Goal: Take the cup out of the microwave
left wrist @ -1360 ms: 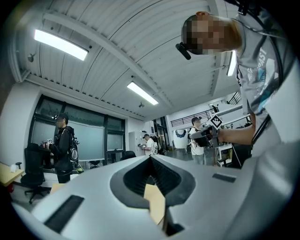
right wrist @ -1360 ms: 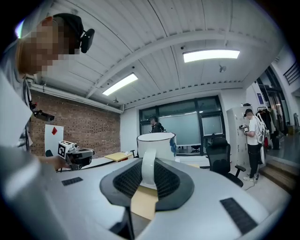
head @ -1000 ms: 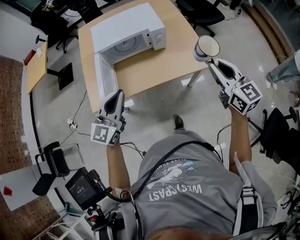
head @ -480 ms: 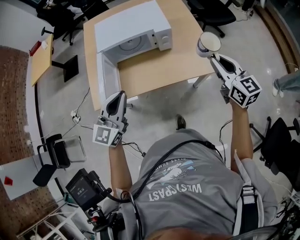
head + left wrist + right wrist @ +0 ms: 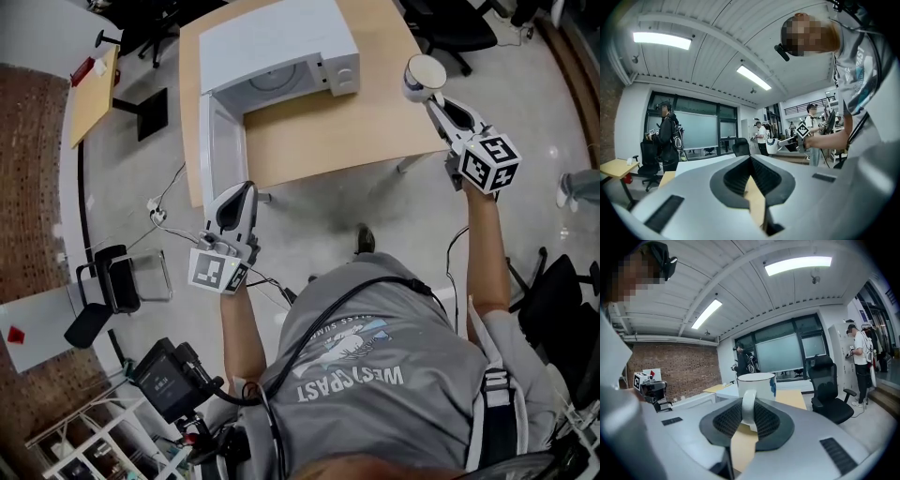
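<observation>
Pinching the cup by its handle, the right gripper holds it upright ahead of its fingers at the right edge of the table; the left gripper is closed, empty.

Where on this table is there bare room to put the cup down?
The bare wood of the table between the microwave front and the near edge is free, widest toward the right corner, nearest the cup held in the right tongs. The left side is crowded by the open door.
</observation>
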`<state>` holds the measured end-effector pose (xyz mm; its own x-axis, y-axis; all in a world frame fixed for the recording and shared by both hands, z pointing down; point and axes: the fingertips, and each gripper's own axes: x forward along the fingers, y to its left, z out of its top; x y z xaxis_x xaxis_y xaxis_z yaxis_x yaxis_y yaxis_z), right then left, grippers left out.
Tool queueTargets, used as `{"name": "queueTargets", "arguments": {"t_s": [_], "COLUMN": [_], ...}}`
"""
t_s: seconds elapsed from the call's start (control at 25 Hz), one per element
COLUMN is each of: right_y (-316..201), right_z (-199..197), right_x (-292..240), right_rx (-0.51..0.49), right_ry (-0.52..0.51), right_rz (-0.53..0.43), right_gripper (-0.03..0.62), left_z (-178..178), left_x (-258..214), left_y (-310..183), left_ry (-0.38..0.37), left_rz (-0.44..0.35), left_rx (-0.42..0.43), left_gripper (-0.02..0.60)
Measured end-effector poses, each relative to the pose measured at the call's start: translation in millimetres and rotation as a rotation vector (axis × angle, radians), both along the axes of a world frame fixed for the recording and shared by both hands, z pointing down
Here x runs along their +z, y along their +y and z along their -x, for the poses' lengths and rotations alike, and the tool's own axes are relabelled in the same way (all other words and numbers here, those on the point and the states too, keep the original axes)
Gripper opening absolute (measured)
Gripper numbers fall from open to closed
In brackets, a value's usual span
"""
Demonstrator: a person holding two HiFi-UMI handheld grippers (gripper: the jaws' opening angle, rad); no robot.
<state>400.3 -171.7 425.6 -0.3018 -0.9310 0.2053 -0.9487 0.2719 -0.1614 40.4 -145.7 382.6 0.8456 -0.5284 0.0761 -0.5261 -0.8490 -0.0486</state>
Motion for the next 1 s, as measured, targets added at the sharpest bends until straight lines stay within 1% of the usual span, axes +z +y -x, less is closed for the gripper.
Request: {"name": "queueTargets", "arguments": {"t_s": [0.32,0.6,1.0], "right_y": [-38.3,-71.0,-116.3], "right_z": [-20.8,-36.9,-47.5], "right_x": [46.8,78.6,121.1], "right_rx": [-0.003,0.011,0.018], "right_ry": [-0.006,-0.016,-0.009], "right_rz": [0.064,0.091,0.122], "right_gripper": [0.072,0.072,0.072], "left_z": [1.5,2.3,4.1], "left_x": [5.7,15.0,20.6], "left_y": [0.7,1.3,-6.7], "left_ry": [-0.032,-0.07,-0.093], "left_rz": [0.013,0.036,0.069], "left_rx": [-0.049,-0.069,-0.093], "left_gripper": [0.043,0.042,0.041]}}
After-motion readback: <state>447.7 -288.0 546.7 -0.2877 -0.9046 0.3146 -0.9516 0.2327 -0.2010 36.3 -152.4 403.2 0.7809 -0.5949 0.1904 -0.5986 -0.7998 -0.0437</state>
